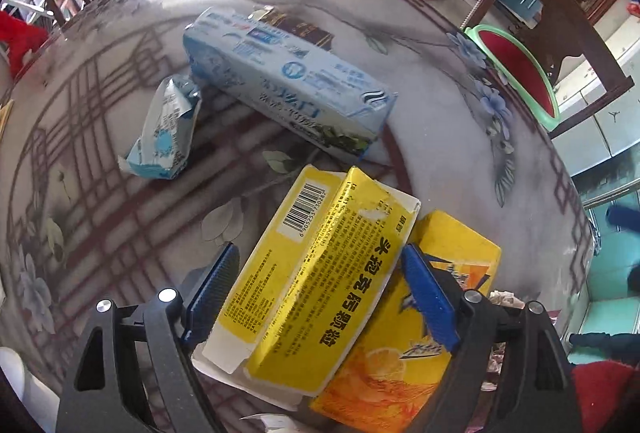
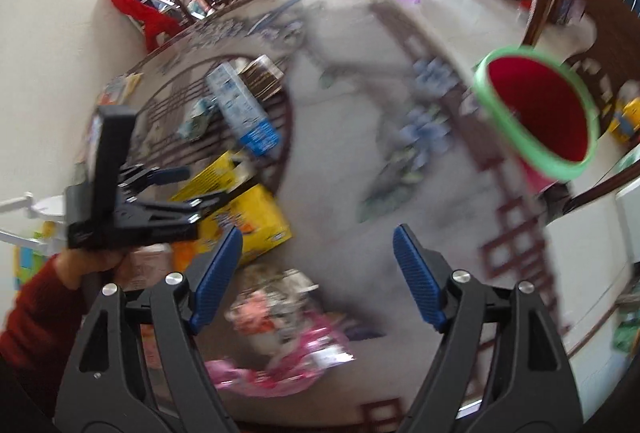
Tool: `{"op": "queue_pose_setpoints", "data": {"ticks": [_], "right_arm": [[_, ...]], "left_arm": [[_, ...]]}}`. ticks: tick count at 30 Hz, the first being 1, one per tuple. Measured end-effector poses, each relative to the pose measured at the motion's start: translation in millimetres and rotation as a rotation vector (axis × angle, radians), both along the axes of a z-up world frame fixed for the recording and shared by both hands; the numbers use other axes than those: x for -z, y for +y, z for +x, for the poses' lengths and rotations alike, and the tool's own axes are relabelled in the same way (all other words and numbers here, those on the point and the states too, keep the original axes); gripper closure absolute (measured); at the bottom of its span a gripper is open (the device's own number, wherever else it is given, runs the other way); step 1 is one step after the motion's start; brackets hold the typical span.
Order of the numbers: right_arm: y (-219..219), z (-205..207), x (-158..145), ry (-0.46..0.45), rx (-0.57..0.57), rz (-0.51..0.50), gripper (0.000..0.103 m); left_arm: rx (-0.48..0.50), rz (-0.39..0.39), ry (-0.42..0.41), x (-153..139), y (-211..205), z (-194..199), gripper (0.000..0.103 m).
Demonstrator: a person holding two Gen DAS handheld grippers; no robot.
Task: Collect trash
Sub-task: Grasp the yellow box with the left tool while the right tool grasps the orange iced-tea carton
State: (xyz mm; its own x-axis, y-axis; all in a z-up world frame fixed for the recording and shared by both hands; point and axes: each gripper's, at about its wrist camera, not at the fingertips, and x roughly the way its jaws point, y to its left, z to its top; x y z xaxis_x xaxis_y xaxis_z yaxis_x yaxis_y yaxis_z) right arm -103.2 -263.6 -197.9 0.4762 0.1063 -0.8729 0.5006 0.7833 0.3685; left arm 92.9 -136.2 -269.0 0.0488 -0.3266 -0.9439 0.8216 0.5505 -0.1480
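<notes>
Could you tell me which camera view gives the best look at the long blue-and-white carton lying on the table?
The left wrist view: the blue-and-white carton lies sharp and almost whole near the middle of the frame, printed faces clear, above the yellow box between the left gripper fingers. In the right wrist view the carton is small and motion-blurred.
</notes>
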Motion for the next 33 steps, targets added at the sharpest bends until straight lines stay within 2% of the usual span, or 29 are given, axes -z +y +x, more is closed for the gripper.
{"op": "queue_pose_setpoints", "data": {"ticks": [3, 5, 9, 10, 12, 15, 17, 19, 20, 21, 24, 26, 28, 29, 30, 33], "right_arm": [[17, 16, 17, 0.019, -0.041, 0.123, 0.027], [33, 29, 29, 0.055, -0.087, 0.138, 0.027], [56, 51, 47, 0.108, -0.144, 0.162, 0.028], [59, 56, 52, 0.116, -0.141, 0.178, 0.028], [63, 66, 60, 0.13, -0.133, 0.21, 0.028], [63, 78, 76, 0.174, -0.098, 0.263, 0.028], [64, 85, 85, 0.2, -0.082, 0.268, 0.028], [65, 92, 85, 0.212, -0.09, 0.212, 0.037], [63, 97, 85, 0.215, -0.099, 0.177, 0.05], [60, 103, 85, 0.207, -0.108, 0.162, 0.057], [47, 119, 80, 0.187, -0.095, 0.147, 0.063], [43, 128, 75, 0.186, -0.091, 0.126, 0.063], [42, 134, 73, 0.191, -0.077, 0.114, 0.049], [42, 135, 71, 0.188, -0.064, 0.103, 0.027], [43, 135, 71, 0.177, -0.054, 0.092, 0.018], [51, 138, 80, 0.207, -0.064, 0.091, 0.018]], "left_arm": [[0.021, 0.068, -0.084, 4, 6, -1, 0.024], [0.021, 0.1, -0.131, 7, 11, -2, 0.026], [-0.089, 0.064, -0.125, 8, 34, 12, 0.028], [-0.12, 0.057, -0.119, 8, 40, 16, 0.031], [-0.17, 0.047, -0.091, 10, 47, 24, 0.054], [-0.226, 0.008, -0.082, 7, 58, 34, 0.067], [-0.278, -0.045, -0.069, -1, 67, 36, 0.067], [-0.328, -0.086, -0.066, -10, 76, 38, 0.067], [-0.345, -0.099, -0.063, -13, 81, 38, 0.067], [-0.363, -0.117, -0.055, -16, 86, 37, 0.067], [-0.388, -0.13, -0.043, -17, 93, 32, 0.067], [-0.398, -0.128, -0.042, -14, 92, 31, 0.066], [-0.411, -0.123, -0.024, -12, 95, 29, 0.065], [-0.422, -0.126, -0.013, -10, 95, 31, 0.066], [-0.437, -0.129, -0.004, -8, 97, 31, 0.064], [-0.456, -0.109, -0.014, -3, 91, 35, 0.051]]}}
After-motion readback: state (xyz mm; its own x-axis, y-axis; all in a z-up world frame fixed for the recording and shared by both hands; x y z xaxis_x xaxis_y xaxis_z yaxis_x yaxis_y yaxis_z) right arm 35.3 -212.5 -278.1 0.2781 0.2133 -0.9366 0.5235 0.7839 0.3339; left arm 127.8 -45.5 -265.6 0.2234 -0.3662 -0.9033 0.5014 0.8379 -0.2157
